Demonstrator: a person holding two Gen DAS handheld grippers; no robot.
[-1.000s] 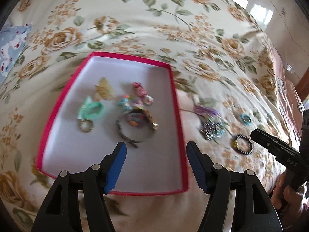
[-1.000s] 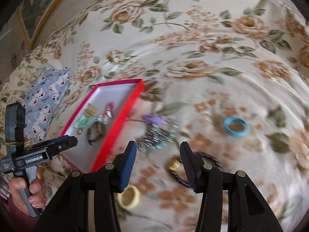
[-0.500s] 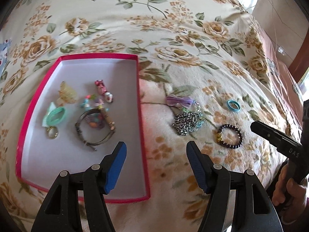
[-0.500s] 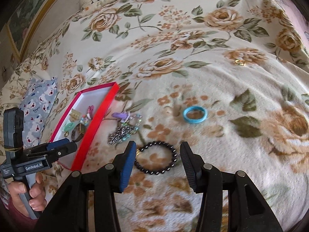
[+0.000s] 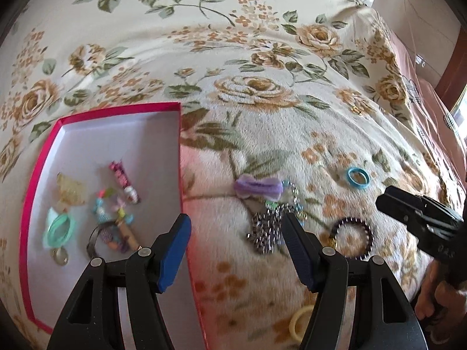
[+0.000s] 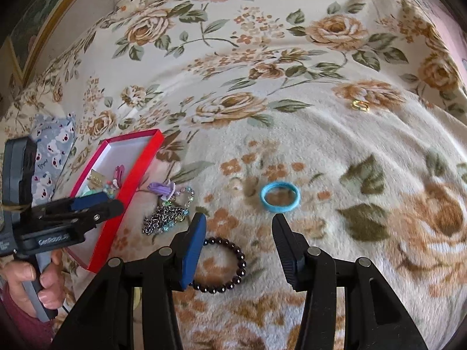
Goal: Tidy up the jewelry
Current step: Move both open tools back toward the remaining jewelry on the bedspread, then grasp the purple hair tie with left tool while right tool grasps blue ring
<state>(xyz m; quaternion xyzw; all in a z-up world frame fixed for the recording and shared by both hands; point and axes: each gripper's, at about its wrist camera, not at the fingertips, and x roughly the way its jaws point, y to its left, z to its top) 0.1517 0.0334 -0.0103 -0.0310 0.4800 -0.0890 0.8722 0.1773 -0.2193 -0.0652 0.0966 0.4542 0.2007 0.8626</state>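
Note:
A red-rimmed white box lies on a floral blanket and holds several jewelry pieces, among them a mint ring. Right of it lie a purple bow, a silver beaded chain, a dark bead bracelet and a blue ring. My left gripper is open and empty, over the box's right rim and the chain. My right gripper is open and empty, just short of the blue ring, above the bracelet.
A small gold piece lies far back on the blanket. A yellow ring lies near my left gripper's base. A blue patterned cushion sits left of the box. The bed edge drops away at the right.
My left gripper has swung right, from over the box to its right rim and the chain. My right gripper has moved forward past the bracelet toward the blue ring. Both stay open.

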